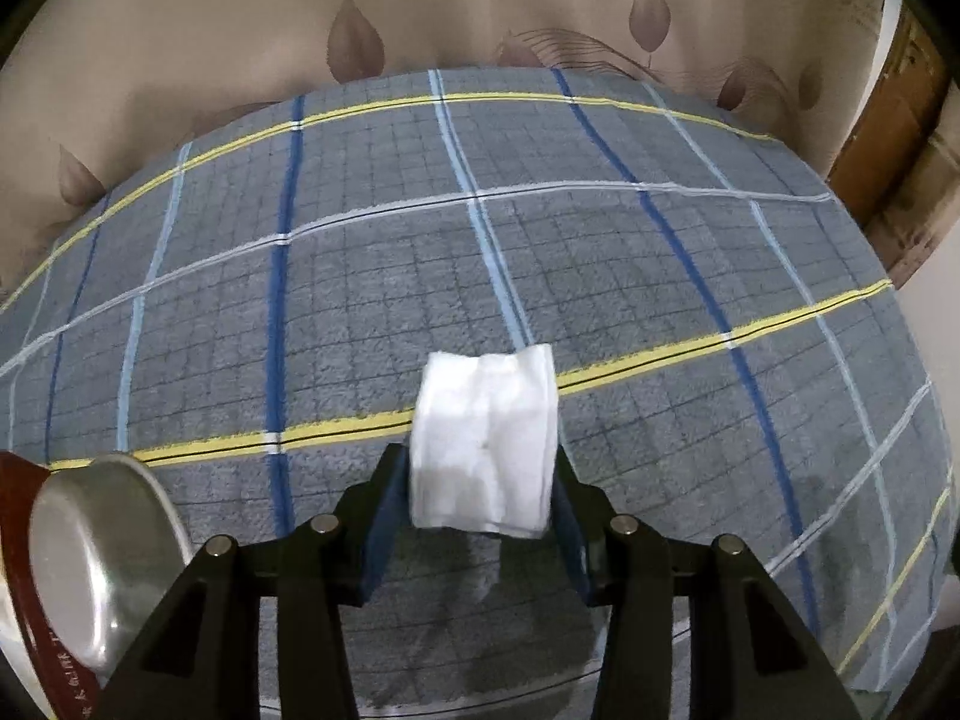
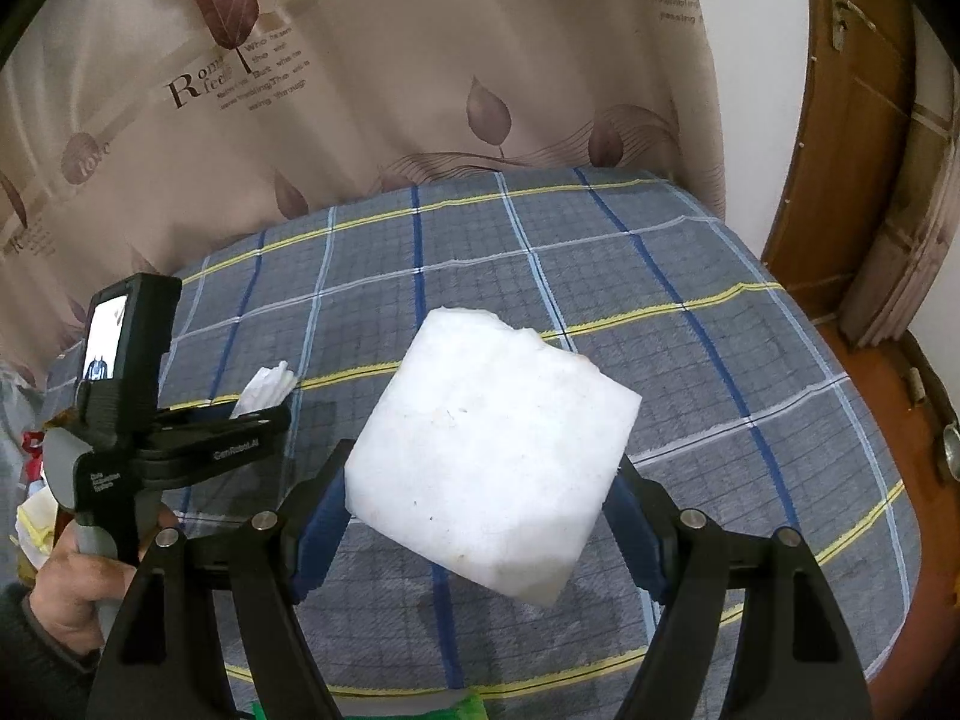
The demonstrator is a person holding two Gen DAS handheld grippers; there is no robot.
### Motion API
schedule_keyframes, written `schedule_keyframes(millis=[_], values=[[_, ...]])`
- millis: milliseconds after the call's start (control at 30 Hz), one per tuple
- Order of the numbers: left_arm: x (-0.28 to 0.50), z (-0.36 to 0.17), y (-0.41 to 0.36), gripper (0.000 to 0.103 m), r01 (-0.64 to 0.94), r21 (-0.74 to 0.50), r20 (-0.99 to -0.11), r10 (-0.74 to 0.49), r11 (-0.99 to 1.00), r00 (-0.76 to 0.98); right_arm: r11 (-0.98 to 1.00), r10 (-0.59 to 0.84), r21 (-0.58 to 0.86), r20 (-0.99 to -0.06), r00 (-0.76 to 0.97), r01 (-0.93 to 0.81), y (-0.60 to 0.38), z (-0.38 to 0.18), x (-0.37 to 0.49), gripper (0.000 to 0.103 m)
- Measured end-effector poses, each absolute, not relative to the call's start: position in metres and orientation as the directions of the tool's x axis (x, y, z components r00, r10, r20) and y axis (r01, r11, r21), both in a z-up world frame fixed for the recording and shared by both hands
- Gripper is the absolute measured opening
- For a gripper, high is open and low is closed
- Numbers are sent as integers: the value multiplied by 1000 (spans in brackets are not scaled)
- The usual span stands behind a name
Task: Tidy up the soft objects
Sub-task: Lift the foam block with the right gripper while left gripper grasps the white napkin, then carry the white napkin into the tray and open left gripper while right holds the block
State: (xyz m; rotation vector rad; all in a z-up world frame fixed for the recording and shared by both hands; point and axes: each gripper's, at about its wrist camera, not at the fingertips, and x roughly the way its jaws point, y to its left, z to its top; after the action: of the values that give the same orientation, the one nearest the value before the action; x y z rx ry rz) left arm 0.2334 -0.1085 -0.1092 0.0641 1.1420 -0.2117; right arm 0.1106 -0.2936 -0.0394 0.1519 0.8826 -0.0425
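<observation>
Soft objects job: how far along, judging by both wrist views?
Nothing looks put away yet. In hand: the left gripper holds a folded white pad, and the right gripper holds a white foam block, both over the plaid cloth. Left: placing both; no destination is identifiable.

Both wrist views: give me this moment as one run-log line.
left gripper: shut on folded white cloth | right gripper: shut on white foam block | surface: plaid bedcover | both items lifted
</observation>
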Motion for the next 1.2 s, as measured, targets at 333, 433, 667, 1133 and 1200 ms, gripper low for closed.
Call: schedule_keyframes(millis=[333,433,667,1133,1200], values=[[227,-104,-97,11,207,-30,-899,-116,978,422,990,17,101,-767,641,95,-288,-39,108,74],[223,-102,-92,11,209,-6,-892,-99,978,442,991,15,96,-769,639,92,-286,-40,109,74],[217,-95,-80,11,194,-31,-891,-115,981,440,993,4,76,-774,633,88,-281,-43,110,74],[177,-60,-56,11,182,-50,-869,-133,982,476,996,-22,39,-775,632,83,-269,-47,111,74],[170,-56,-51,11,180,-53,-866,-135,982,481,996,-24,36,-775,631,81,-269,-47,112,74]])
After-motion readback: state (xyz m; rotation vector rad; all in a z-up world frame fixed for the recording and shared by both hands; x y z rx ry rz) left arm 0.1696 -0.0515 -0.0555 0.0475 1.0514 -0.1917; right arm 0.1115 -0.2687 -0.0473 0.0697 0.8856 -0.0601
